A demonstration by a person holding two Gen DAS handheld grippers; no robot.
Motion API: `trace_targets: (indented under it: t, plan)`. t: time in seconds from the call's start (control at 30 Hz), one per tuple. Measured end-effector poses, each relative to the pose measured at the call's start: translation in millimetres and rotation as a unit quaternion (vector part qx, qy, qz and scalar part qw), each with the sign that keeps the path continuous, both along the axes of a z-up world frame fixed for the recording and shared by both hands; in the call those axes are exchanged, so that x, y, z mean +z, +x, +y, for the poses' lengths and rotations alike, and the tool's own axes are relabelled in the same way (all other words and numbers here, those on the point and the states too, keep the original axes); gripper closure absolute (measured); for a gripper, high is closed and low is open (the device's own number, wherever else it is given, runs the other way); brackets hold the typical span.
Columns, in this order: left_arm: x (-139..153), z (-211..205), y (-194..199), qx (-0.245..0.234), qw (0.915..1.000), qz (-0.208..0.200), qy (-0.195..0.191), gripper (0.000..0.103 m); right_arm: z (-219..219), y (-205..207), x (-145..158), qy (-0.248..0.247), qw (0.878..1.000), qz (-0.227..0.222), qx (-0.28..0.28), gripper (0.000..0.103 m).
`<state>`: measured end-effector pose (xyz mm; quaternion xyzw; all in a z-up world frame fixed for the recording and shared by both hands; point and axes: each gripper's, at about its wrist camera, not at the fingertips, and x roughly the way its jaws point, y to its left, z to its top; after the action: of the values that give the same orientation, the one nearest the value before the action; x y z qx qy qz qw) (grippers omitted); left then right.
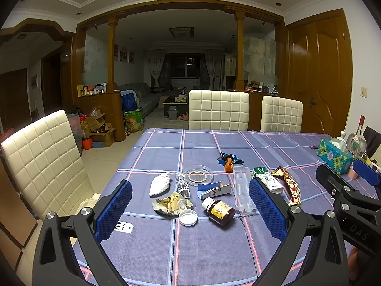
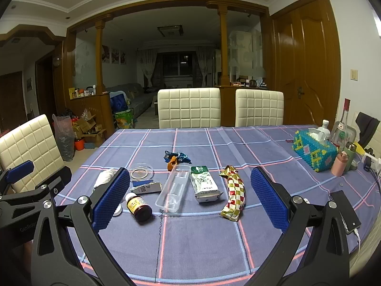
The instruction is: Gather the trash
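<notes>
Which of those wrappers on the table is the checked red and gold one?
The long checked wrapper lying nearest the right gripper. The white and green packet beside it and the dark blue wrapper farther back are not checked.

A table (image 2: 190, 243) under a blue checked cloth carries scattered litter. Near the middle lie a brown pill bottle (image 2: 138, 206) on its side, a clear plastic tray (image 2: 173, 188), a green-and-white packet (image 2: 205, 184) and a red-and-gold wrapper (image 2: 234, 194). A glass dish (image 2: 141, 171), a white cap (image 1: 188, 217) and a crumpled tissue (image 1: 160, 184) sit leftward. A beaded tissue box (image 2: 314, 151) and a phone (image 2: 345, 211) rest at the right.
</notes>
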<state>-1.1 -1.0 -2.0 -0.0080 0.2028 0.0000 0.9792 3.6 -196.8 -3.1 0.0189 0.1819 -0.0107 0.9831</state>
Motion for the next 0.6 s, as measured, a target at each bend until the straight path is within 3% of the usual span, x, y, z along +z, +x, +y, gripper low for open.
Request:
trace_targets:
  t: [0.6]
  plan:
    - [-4.3, -2.3, -0.4, -0.002, 1.0, 0.003, 0.0, 0.007, -1.2, -1.1, -1.1, 0.003, 1.0, 0.007, 0.003, 0.003]
